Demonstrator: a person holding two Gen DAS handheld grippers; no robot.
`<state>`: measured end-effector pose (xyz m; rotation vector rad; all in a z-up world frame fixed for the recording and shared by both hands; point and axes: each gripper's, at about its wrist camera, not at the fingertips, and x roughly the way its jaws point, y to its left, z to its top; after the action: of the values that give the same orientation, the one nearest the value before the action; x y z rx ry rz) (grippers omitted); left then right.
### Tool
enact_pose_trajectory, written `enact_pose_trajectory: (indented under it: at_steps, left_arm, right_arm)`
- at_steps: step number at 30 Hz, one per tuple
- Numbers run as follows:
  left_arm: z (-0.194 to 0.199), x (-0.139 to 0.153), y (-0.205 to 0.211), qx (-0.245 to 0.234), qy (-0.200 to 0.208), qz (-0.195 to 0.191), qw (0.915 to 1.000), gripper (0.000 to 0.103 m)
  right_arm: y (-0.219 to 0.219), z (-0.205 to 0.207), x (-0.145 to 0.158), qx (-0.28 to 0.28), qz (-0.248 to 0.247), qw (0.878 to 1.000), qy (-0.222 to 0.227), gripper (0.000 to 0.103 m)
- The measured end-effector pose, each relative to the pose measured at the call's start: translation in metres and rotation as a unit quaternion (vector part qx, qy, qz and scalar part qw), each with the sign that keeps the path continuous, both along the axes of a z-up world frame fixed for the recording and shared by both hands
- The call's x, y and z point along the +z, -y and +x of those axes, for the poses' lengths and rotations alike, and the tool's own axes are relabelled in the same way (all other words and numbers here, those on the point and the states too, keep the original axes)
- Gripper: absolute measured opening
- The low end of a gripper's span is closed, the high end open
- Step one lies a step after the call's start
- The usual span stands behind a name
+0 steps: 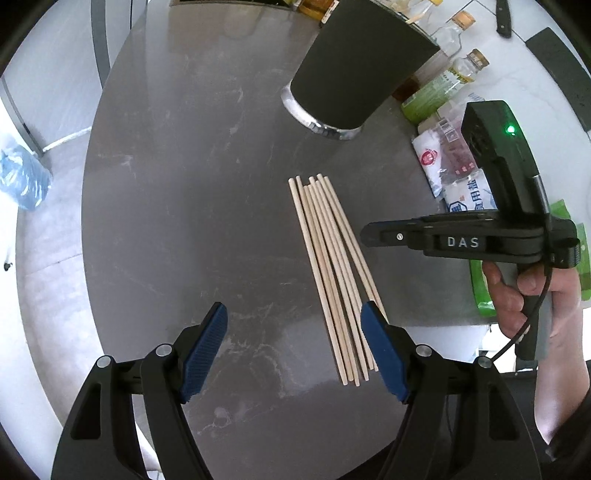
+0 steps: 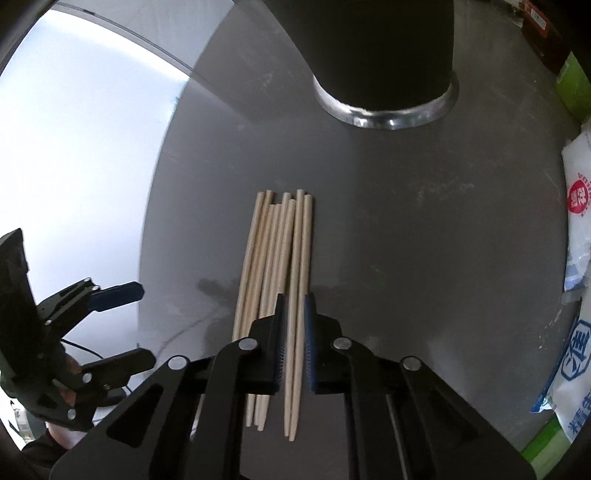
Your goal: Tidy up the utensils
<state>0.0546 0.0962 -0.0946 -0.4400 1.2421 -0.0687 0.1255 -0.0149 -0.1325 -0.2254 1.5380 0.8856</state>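
Observation:
Several pale wooden chopsticks [image 1: 332, 273] lie side by side on the grey round table [image 1: 177, 192]. Behind them stands a tall black utensil holder [image 1: 354, 74] with a shiny metal foot. My left gripper [image 1: 295, 350] is open just above the table, its right blue pad beside the bundle's near ends and nothing between the pads. In the right wrist view my right gripper [image 2: 294, 299] is shut on two chopsticks [image 2: 295, 258] at the right of the bundle, and the holder [image 2: 380, 48] is straight ahead. The left gripper [image 2: 147, 323] shows at the left. A hand holds the right gripper [image 1: 365, 234].
Glass bottles [image 1: 454, 33], a green bottle [image 1: 432, 92] and white food packets [image 1: 439, 162] crowd the table's right side, with green packaging [image 2: 572, 85] near the right gripper. A dark-handled knife [image 1: 502, 18] lies on the white counter beyond. The table edge curves along the left.

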Motion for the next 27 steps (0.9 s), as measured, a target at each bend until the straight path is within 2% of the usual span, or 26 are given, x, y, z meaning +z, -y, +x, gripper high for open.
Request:
enact_pose_trajectory:
  at_steps: [9,27]
  left_arm:
    - [-0.005,-0.008,-0.002,0.000,0.002,-0.008,1.0000,0.072]
    - [-0.009,-0.013,0.002,0.000,0.007,-0.013,0.9999,0.072]
  right_arm:
    - [-0.017,-0.004,-0.001,0.027,-0.046,0.998,0.037,0.004]
    - [-0.045,-0.003,-0.006,0.017,-0.112,0.993,0.036,0.004]
